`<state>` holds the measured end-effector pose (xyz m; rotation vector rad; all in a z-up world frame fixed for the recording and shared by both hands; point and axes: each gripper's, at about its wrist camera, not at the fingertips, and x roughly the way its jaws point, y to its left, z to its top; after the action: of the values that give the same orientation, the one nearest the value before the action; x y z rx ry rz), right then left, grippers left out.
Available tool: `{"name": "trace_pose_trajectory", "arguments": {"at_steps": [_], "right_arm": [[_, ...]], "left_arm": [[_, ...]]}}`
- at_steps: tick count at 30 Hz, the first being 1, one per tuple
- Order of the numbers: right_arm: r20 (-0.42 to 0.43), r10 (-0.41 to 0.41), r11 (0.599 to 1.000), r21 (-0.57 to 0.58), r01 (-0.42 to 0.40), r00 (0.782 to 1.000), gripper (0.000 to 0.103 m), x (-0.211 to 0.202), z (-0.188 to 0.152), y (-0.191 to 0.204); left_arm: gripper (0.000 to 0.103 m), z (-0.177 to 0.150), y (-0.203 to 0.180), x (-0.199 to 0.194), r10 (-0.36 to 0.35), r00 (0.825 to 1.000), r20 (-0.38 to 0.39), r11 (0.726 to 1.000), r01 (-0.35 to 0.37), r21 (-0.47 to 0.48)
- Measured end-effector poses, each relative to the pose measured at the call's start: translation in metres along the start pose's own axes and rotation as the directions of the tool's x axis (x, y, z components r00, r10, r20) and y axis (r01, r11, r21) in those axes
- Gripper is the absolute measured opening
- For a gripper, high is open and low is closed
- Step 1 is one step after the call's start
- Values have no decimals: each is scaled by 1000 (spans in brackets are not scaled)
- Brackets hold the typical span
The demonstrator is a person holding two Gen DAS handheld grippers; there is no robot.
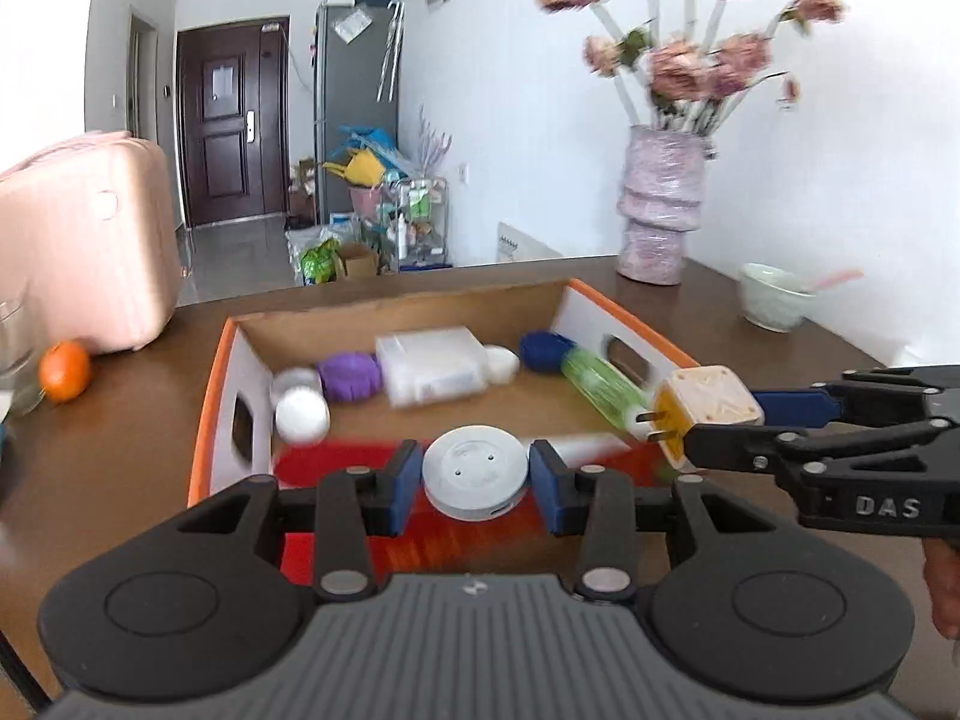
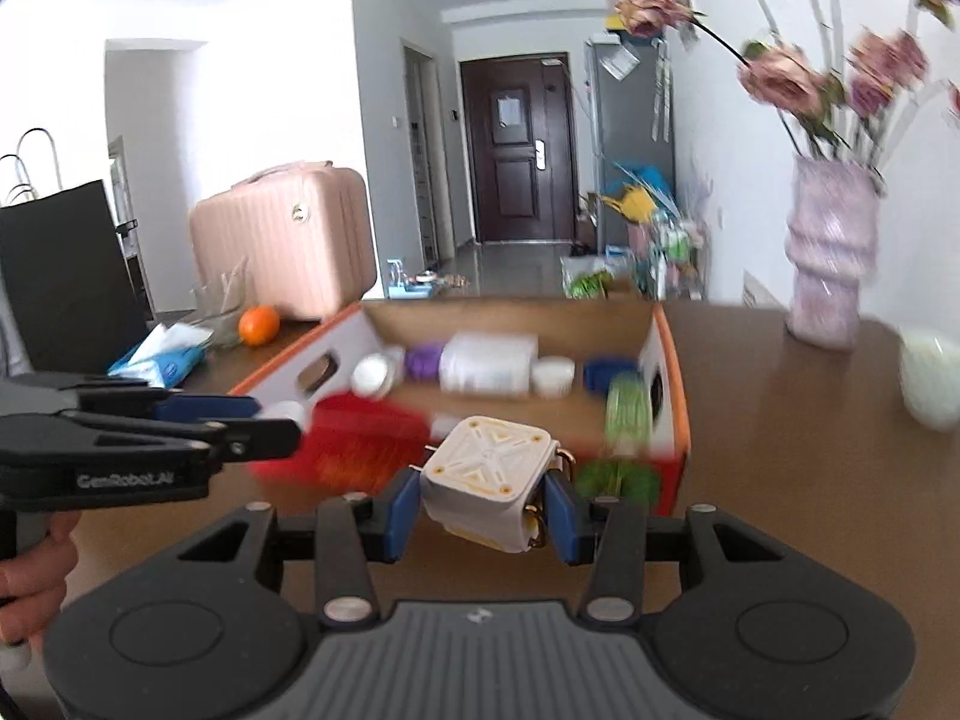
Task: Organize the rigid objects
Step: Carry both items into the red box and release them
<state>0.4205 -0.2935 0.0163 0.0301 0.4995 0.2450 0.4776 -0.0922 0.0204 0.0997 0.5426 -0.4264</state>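
My left gripper (image 1: 475,477) is shut on a round white disc-shaped device (image 1: 475,471), held just above the near edge of an orange-rimmed cardboard box (image 1: 211,384). My right gripper (image 2: 485,495) is shut on a cream and yellow plug adapter (image 2: 489,480), near the box's (image 2: 675,360) right front corner. In the left wrist view the adapter (image 1: 708,408) shows at the right, its two prongs pointing left. Inside the box lie a white case (image 1: 432,366), a purple lid (image 1: 348,378), white jars (image 1: 300,411), a blue-capped green bottle (image 1: 594,381) and a red item (image 1: 336,462).
A pink suitcase (image 1: 84,246), an orange (image 1: 65,370) and a glass stand left of the box on the brown table (image 2: 780,450). A flower vase (image 1: 660,204) and a pale bowl (image 1: 774,297) stand at the back right. A tissue pack (image 2: 162,357) lies at the left.
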Motion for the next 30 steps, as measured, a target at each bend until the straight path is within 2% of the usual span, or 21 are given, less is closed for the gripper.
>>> {"name": "trace_pose_trajectory", "arguments": {"at_steps": [3,6,10,11,12,13,15,18,21,25,28,30], "right_arm": [[-37,13,1000,2,-13,999,44,49,26,-18],[-91,11,1000,-6,-12,996,44,98,38,-31],[-136,-92,987,-146,72,986,44,148,38,-30],[-151,-92,986,-155,68,984,44,156,37,-30],[-169,-85,986,-154,59,982,44,162,36,-32],[-172,-81,986,-156,54,982,45,164,36,-32],[-151,-75,984,-173,49,986,45,161,37,-31],[-121,-112,968,-237,81,986,46,154,38,-24],[-92,-88,978,-197,69,992,50,140,43,-26],[-72,-90,986,-149,78,993,51,124,50,-34],[-64,-96,985,-147,86,993,51,103,55,-34],[-46,-93,985,-147,85,995,55,83,58,-31]], "left_arm": [[40,23,14,49,30,999,-42,1000,-31,-8],[40,33,22,90,-5,997,-83,1000,3,-23],[40,35,25,135,-11,986,-165,999,4,-40],[43,36,28,140,-22,982,-187,998,10,-68],[52,37,32,144,-55,978,-202,994,35,-102],[58,38,35,144,-81,976,-201,991,57,-124],[73,36,34,137,-72,984,-162,991,51,-127],[75,33,32,130,-74,986,-150,992,57,-114],[75,35,37,116,-47,991,-128,992,32,-121],[78,41,40,89,32,994,-101,996,-40,-77],[78,43,43,59,119,990,-74,992,-122,-27],[85,41,44,35,178,983,-41,984,-178,-8]]}}
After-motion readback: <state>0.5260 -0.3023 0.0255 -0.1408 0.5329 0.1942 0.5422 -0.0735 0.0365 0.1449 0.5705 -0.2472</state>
